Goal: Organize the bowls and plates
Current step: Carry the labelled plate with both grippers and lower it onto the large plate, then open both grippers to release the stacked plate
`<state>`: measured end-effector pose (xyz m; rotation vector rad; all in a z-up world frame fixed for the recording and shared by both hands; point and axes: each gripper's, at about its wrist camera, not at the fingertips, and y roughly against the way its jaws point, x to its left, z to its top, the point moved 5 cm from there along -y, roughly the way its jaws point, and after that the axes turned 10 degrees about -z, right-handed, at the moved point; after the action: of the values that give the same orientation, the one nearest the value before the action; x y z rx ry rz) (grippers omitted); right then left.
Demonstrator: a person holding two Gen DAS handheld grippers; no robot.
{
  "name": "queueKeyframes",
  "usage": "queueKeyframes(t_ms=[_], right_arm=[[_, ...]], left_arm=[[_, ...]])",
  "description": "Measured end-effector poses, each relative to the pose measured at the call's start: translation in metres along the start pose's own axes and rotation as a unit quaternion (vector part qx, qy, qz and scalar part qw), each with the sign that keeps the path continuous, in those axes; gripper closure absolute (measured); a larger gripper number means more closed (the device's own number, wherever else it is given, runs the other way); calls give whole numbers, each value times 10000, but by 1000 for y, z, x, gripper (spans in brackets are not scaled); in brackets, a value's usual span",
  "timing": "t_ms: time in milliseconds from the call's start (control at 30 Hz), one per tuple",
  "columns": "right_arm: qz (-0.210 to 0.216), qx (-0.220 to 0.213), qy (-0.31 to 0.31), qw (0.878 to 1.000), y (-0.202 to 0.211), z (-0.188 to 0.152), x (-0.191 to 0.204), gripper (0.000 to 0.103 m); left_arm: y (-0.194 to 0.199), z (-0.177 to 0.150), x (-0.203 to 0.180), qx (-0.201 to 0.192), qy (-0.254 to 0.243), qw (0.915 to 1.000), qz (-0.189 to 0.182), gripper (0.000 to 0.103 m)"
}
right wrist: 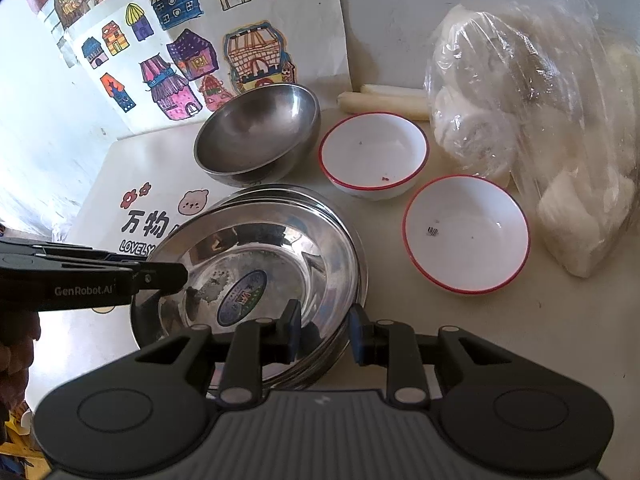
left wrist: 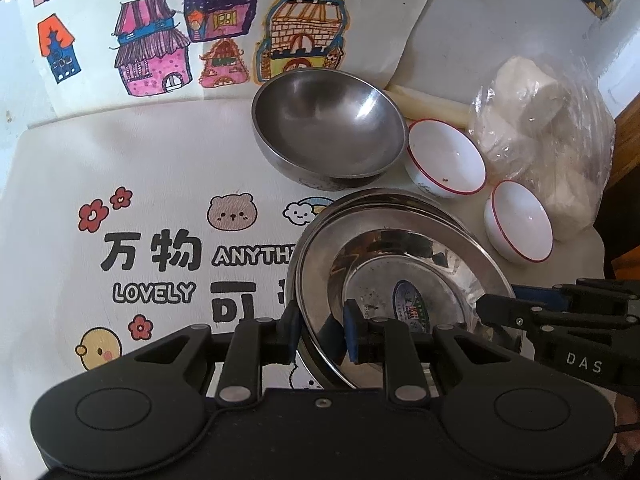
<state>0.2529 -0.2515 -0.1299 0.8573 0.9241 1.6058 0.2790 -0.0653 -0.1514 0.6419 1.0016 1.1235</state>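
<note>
A stack of shiny steel plates (left wrist: 404,264) sits on the table (right wrist: 500,344) near its front edge, the top plate deep-rimmed and mirror-bright, with a round blue-and-green sticker (right wrist: 242,298) in its well and some dull smears beside it. At least two more rims show under it at the back. Just behind the stack stands a large brushed steel bowl (right wrist: 256,136), tilted slightly on its foot and close to the stack — whether they touch I cannot tell. To the right are two white bowls with red rims: the rear bowl (right wrist: 374,156) just beside the steel bowl, the front bowl (right wrist: 466,234) near the stack's right side, each with a few dark specks inside.

The left gripper (left wrist: 320,330) straddles the near-left rim of the top plate, one blue-padded finger outside and one inside, the jaws narrowed around the rim but with a little gap showing — not clearly pinching. The right gripper (right wrist: 325,332) sits at the stack's near-right edge, its jaws partly open with the rims between them; I cannot tell whether the pads touch metal.

Farther out, a clear plastic bag of white buns (right wrist: 540,120) lies at the right, two pale sticks (right wrist: 384,100) lie behind the bowls, and children's drawings of houses (left wrist: 192,36) lean at the back above a cartoon-printed mat (left wrist: 152,256).
</note>
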Motion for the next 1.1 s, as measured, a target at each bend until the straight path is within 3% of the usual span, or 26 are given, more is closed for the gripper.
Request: queueKeyframes(t_ms=[333,467,633,700,833,967,1100], right_arm=[[-63,-1,62,10000,0,-1,2,73],[-108,-52,117,9999,2,-1,3,68],[-95,-96,159,9998,3,0,5,63],[-101,-109,155,9998,3,0,5,60],[-91,-192,148,9997,8,1,6,47],[-39,-268,97,9996,16,0,7,28],[23,-316,-9,9995,23,-5,9,9]], left_arm=[[-1,-1,-1,1,-5,10000,10,75],[-1,-1,4,8,111,9998,135,69],[4,0,9,-84,199,9997,104,68],[5,0,8,-96,207,9997,68,63],[9,0,7,-168,253,9995,-5,41],[15,1,10,-275,351,9990,-4,21],[21,2,16,-304,541,9980,-143,12]])
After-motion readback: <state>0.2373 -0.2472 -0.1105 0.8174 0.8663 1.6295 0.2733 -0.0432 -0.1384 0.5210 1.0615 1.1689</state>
